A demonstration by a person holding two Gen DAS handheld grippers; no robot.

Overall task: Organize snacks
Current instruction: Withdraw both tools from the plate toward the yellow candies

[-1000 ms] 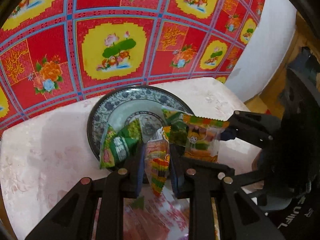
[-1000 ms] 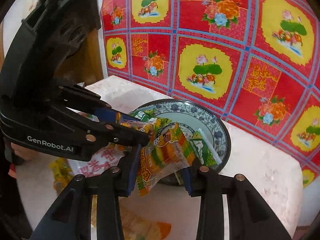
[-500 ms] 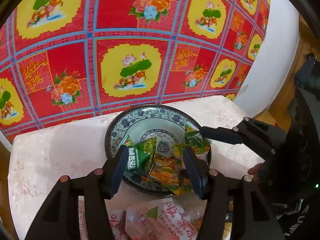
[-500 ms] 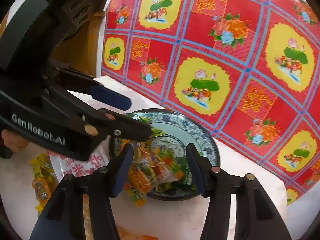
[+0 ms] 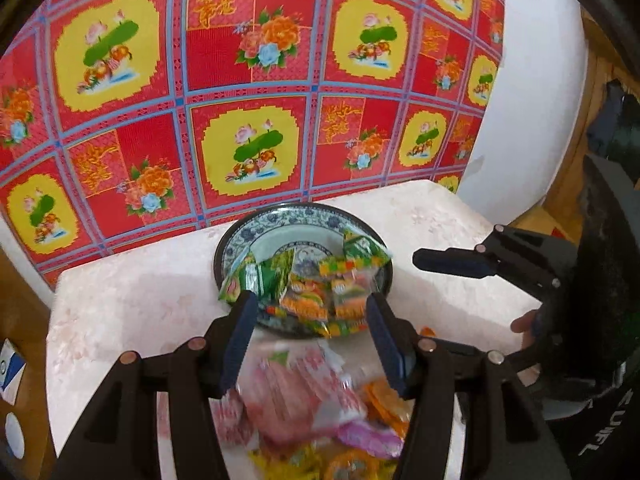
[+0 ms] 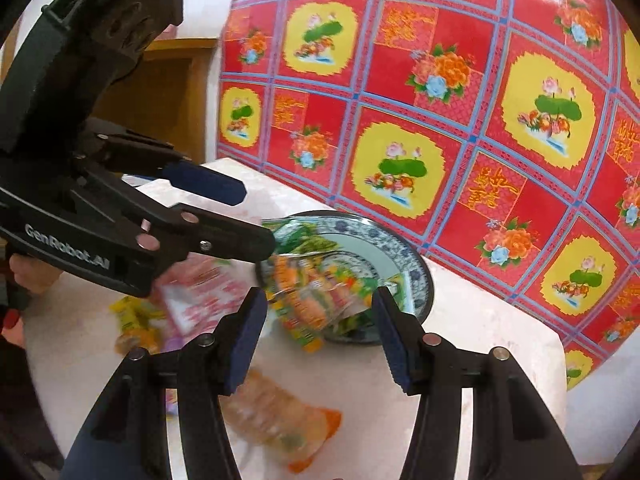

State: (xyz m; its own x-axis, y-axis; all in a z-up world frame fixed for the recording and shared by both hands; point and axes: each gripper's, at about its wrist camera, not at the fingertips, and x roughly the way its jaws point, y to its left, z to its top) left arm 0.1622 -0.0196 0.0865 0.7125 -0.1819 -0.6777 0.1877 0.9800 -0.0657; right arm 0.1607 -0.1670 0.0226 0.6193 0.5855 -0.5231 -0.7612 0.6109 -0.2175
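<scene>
Both tongs hold nothing: left gripper (image 5: 308,334) jaws spread wide, right gripper (image 6: 318,330) the same. Next pick is likely from the loose packets (image 5: 304,396) just below the left jaws; best to drop low, pinch one crinkly edge only, lift clear, then release over the plate's centre. The table (image 5: 132,300) is pale and marbled. The plate (image 5: 280,216), blue-patterned, sits just ahead of both tongs, already heaped with packets (image 5: 316,280), green and orange foil, one hanging over the near rim. An orange packet (image 6: 276,416) lies under the right jaws, blurred.
</scene>
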